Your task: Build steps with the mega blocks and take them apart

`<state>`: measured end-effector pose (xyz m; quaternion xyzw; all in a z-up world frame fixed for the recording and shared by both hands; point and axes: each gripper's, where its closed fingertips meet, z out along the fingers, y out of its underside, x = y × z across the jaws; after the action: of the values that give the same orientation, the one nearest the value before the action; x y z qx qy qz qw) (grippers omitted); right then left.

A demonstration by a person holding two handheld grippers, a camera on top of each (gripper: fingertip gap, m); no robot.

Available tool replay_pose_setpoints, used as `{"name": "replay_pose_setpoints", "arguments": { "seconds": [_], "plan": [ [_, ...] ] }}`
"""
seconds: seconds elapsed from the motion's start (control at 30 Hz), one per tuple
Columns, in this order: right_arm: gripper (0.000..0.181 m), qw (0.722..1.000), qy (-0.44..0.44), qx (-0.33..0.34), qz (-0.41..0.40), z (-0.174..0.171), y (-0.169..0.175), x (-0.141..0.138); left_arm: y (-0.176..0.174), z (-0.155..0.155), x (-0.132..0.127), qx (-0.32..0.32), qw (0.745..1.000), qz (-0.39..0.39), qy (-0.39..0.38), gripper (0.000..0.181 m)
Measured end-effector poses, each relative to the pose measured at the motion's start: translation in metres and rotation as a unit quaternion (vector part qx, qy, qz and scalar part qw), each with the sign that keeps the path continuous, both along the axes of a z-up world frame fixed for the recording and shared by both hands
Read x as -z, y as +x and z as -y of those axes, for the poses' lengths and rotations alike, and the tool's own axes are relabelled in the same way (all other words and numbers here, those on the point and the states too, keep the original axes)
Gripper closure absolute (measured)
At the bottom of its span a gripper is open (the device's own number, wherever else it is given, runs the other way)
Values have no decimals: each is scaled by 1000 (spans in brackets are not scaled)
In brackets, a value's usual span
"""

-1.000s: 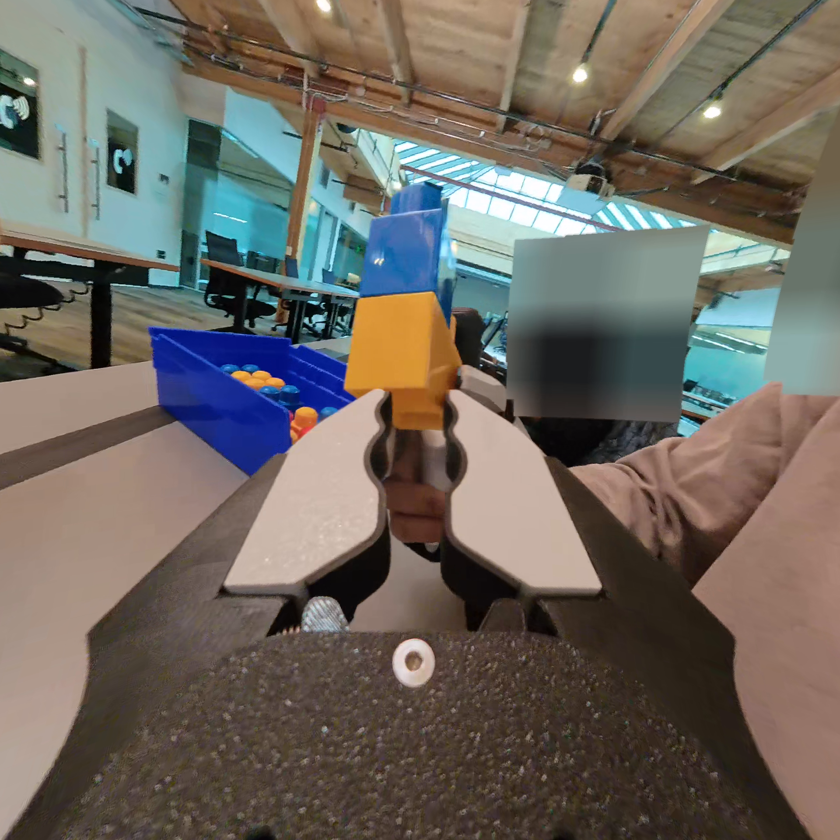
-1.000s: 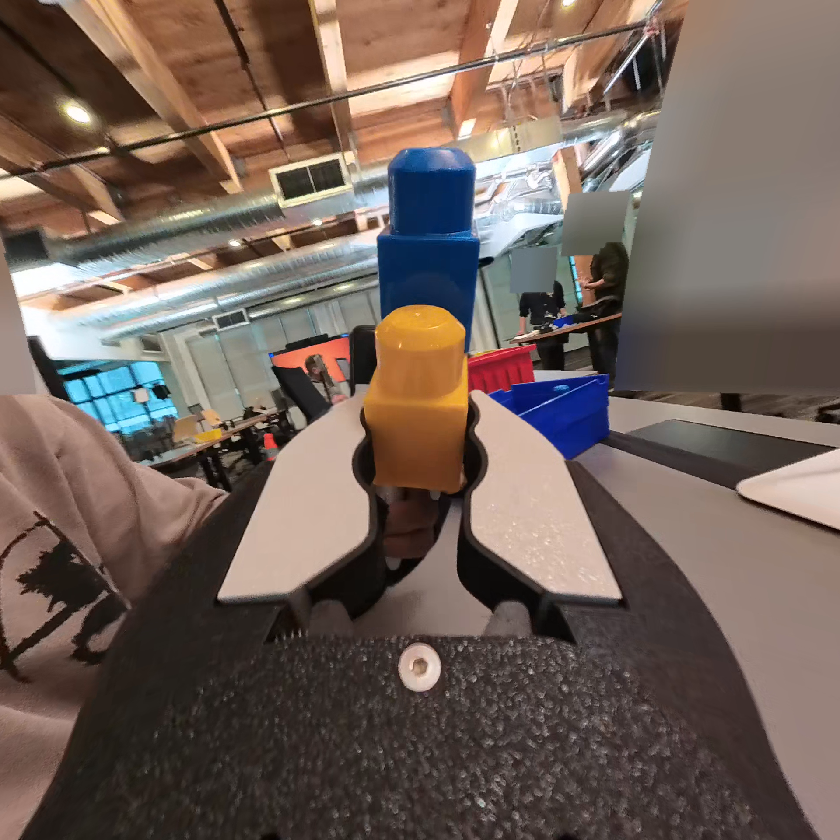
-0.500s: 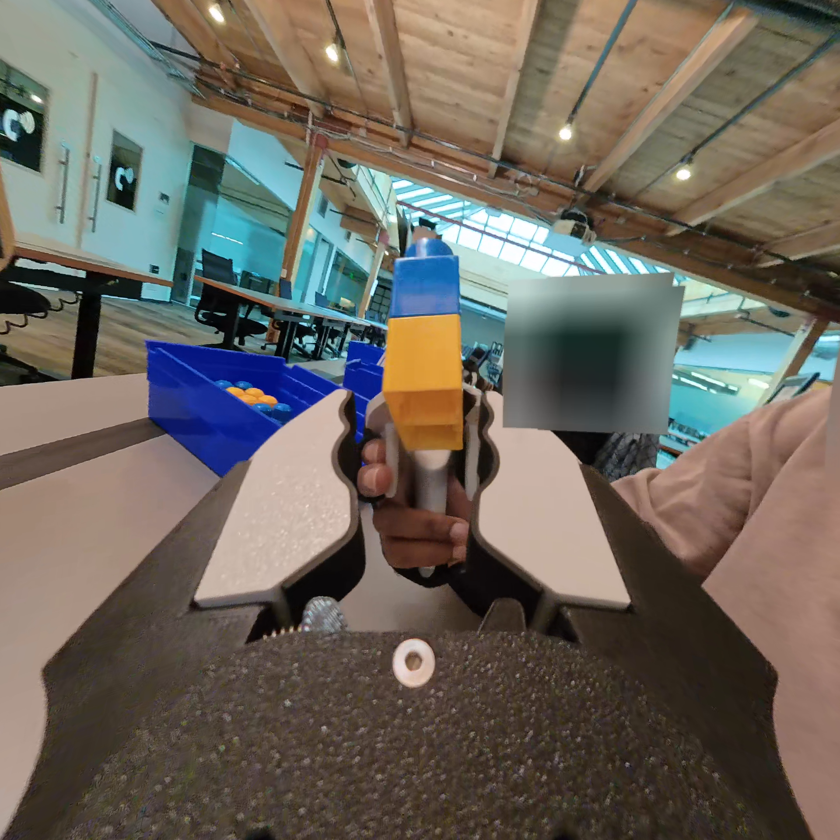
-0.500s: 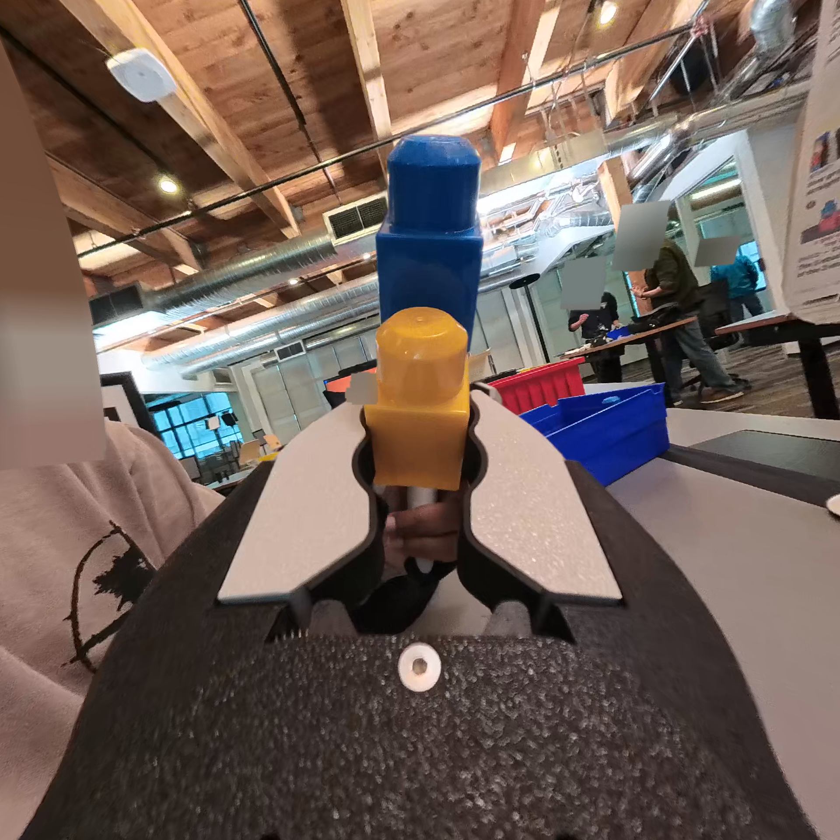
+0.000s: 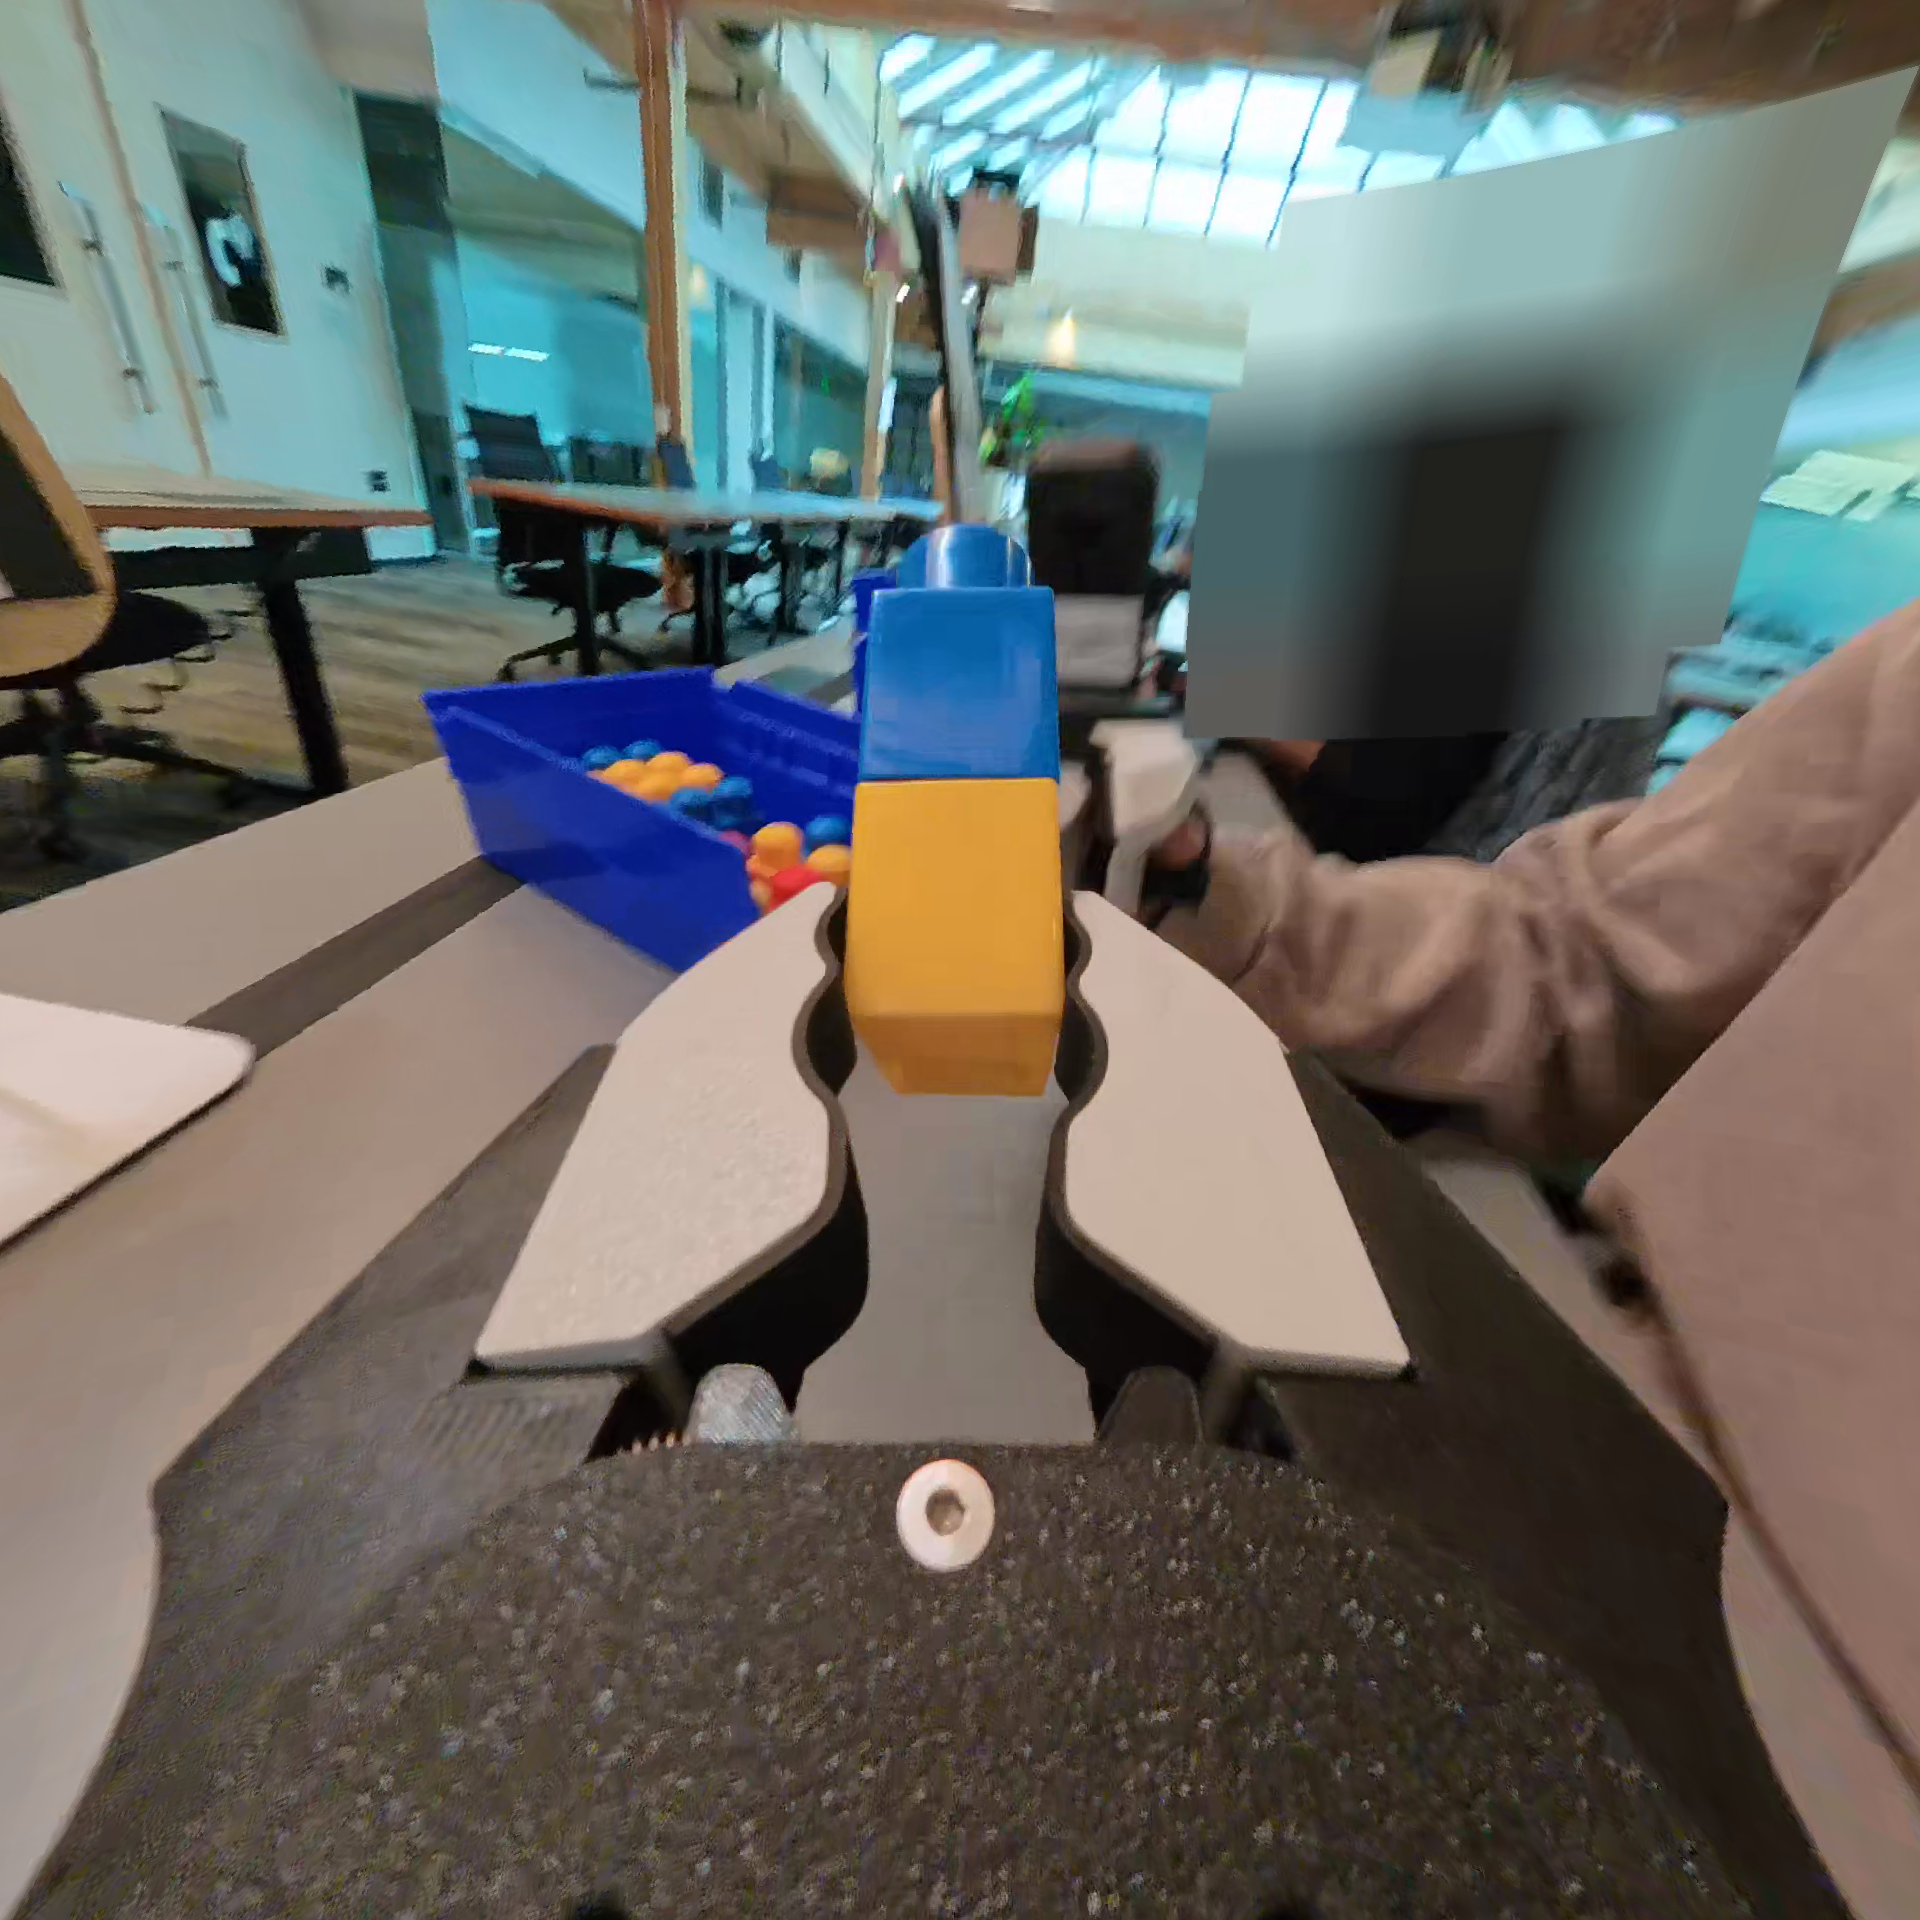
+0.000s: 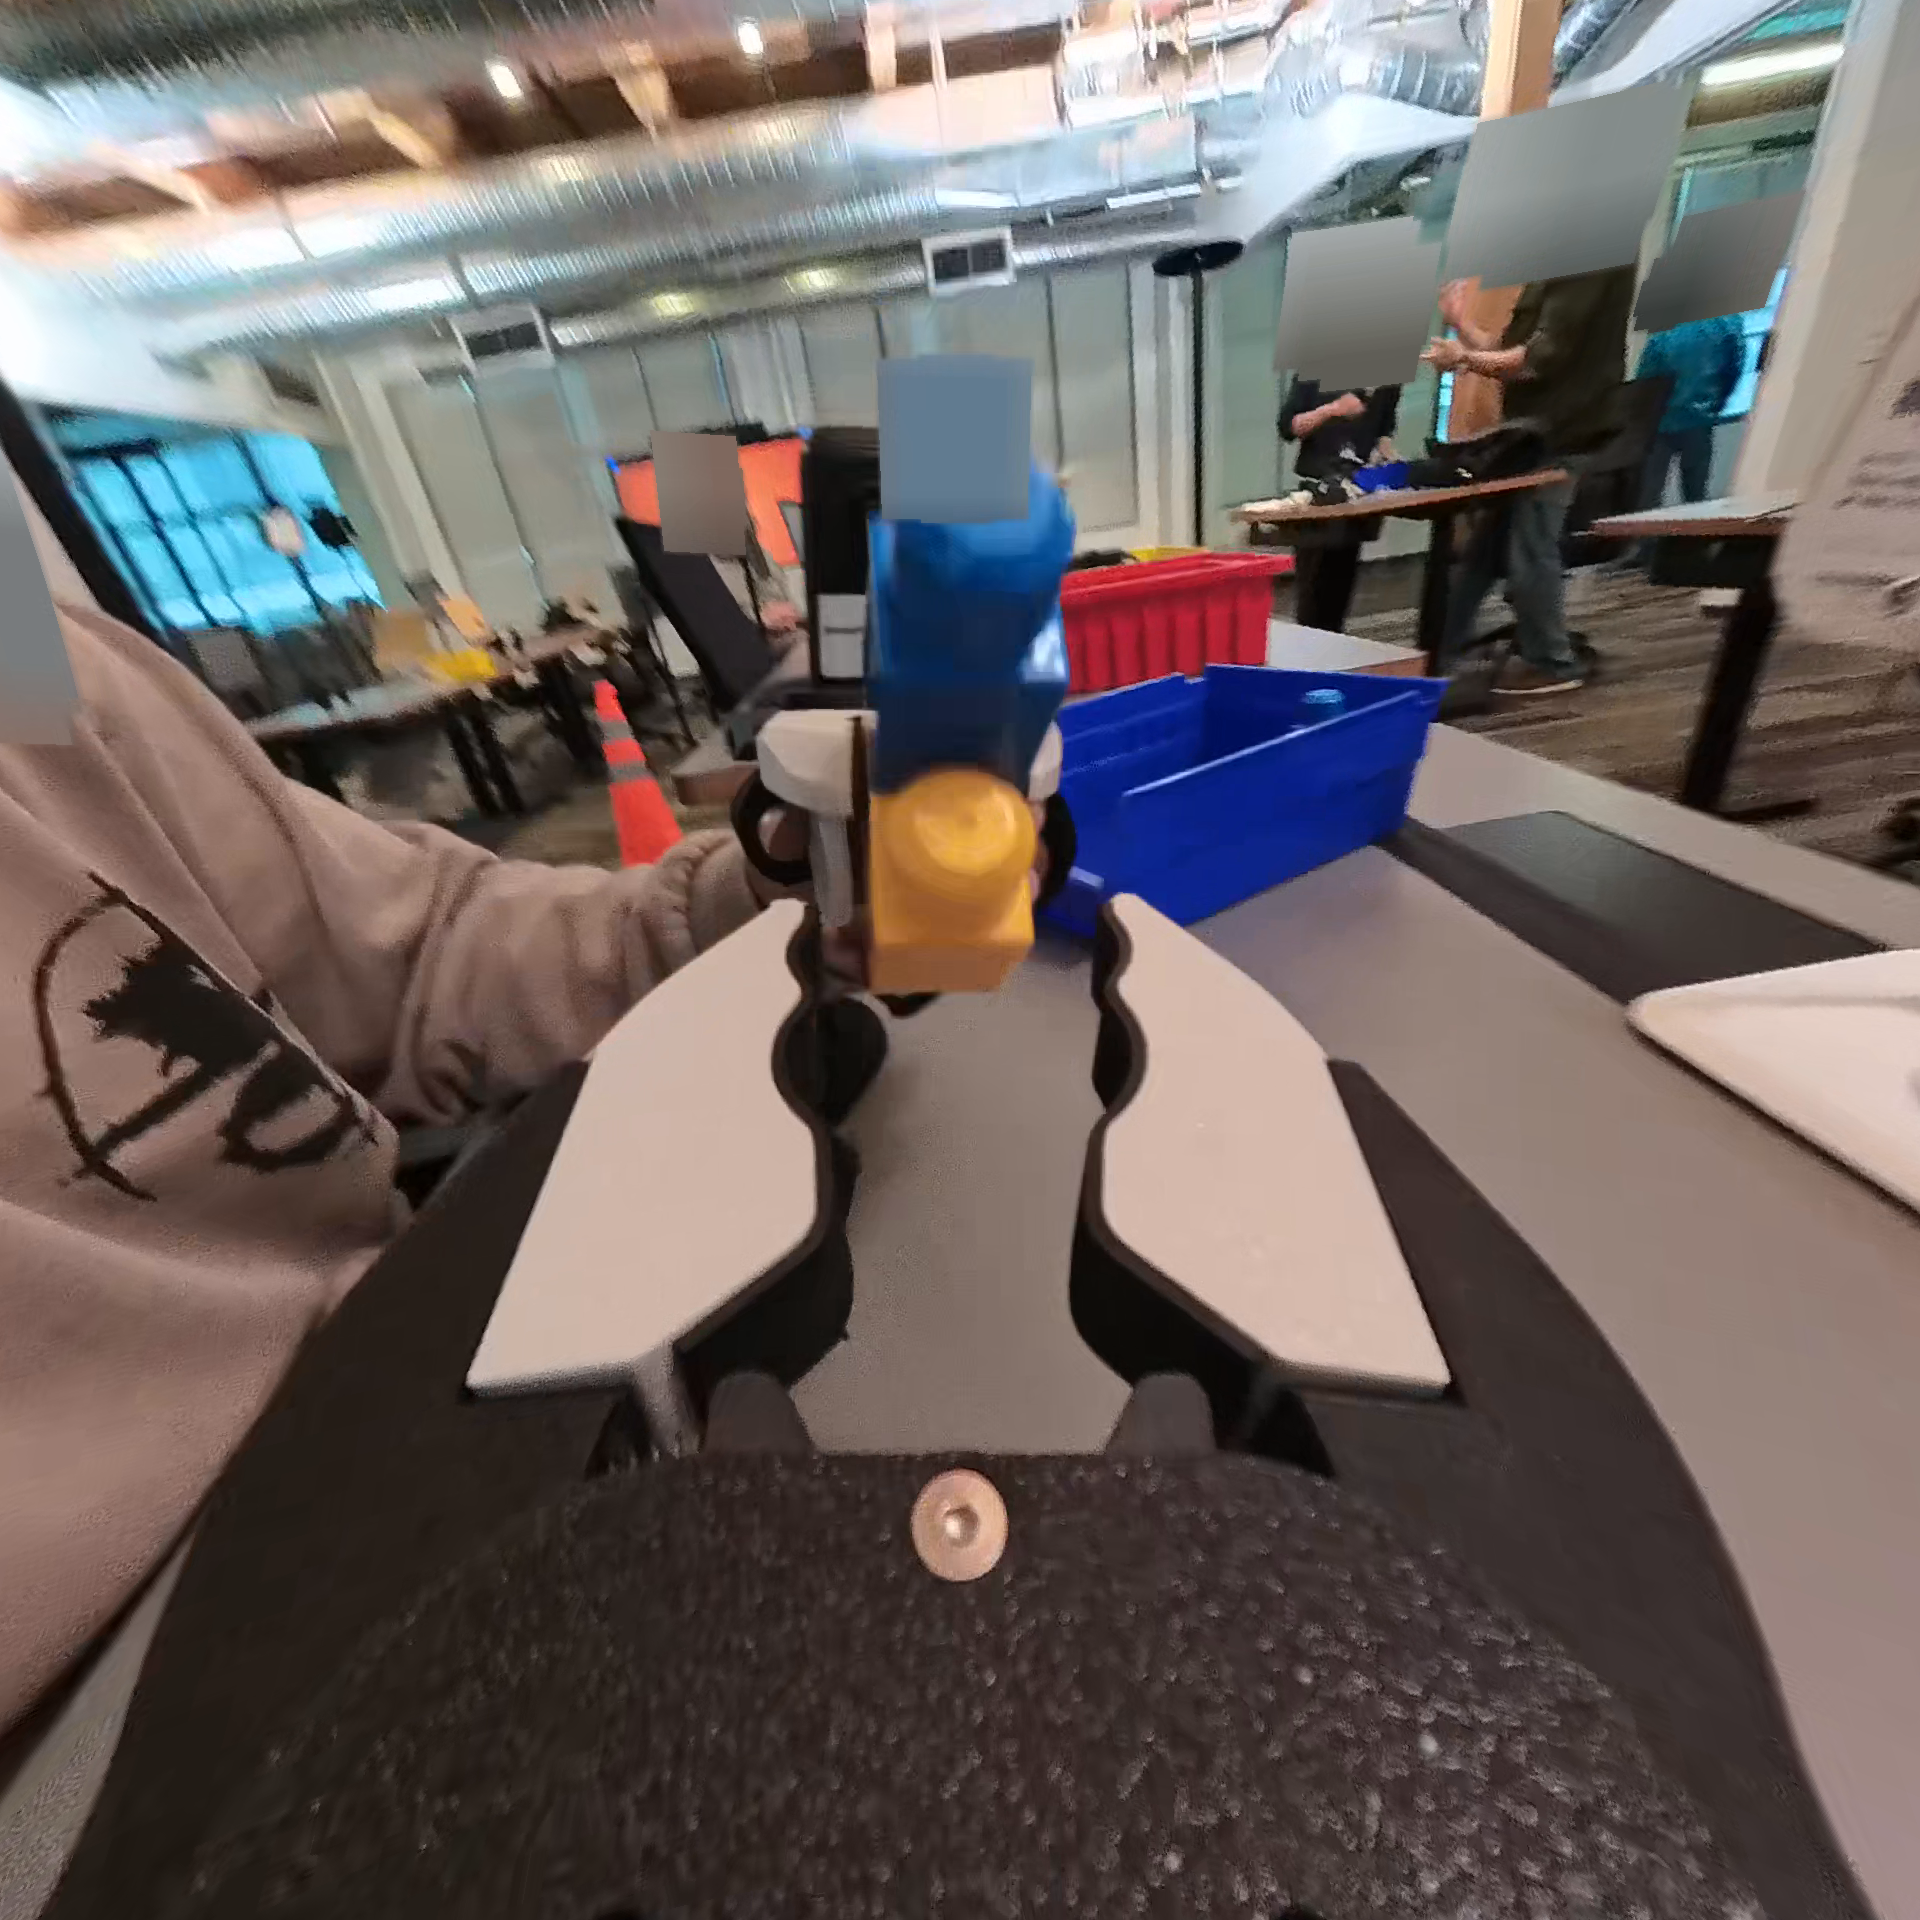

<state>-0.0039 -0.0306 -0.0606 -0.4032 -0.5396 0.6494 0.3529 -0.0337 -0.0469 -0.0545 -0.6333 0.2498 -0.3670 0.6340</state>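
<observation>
A two-block stack, a blue mega block [image 5: 956, 686] on a yellow mega block [image 5: 951, 935], is held in the air above the grey table [image 5: 312, 1195]. My left gripper [image 5: 956, 920] is shut on the yellow block's sides. My right gripper [image 6: 951, 925] is open, its tips on either side of the yellow block [image 6: 951, 894] with a gap on the right. In the right wrist view the yellow block's stud faces the camera, the blue block [image 6: 966, 644] stands above it, and the left gripper's white fingers [image 6: 816, 774] clamp the stack from behind.
A blue bin [image 5: 613, 842] with several loose blue, yellow and red blocks sits on the table at the left. A second blue bin [image 6: 1247, 800] and a red bin [image 6: 1174, 613] lie beyond. A white tray [image 6: 1787, 1060] is at the right edge. The person's beige sleeves [image 5: 1507, 956] flank both views.
The right gripper, shut on the yellow block before, has opened. The left gripper, open half a second ago, has shut on it. Both views have tilted down towards the table.
</observation>
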Motion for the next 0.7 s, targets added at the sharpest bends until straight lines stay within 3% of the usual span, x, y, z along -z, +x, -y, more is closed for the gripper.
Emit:
{"name": "replay_pose_setpoints", "arguments": {
  "seconds": [0.1, 0.2, 0.37, 0.7],
  "plan": [
    [133, 997, 63, 32, 19, -16, 12, -12, -6, 0, 15, -4, 998, -60, -3, 145],
    [133, 989, 122, 23, 75, -14, 9, -4, 4, 3, 26, 15, 996, -87, -9, 145],
    [148, 985, 139, -29, 93, 5, 3, 3, 16, 5, 36, 29, 993, -114, -13, 145],
    [150, 978, 167, -33, 121, 6, 15, 5, 21, 9, 42, 44, 990, -135, -15, 145]
  ]
}}
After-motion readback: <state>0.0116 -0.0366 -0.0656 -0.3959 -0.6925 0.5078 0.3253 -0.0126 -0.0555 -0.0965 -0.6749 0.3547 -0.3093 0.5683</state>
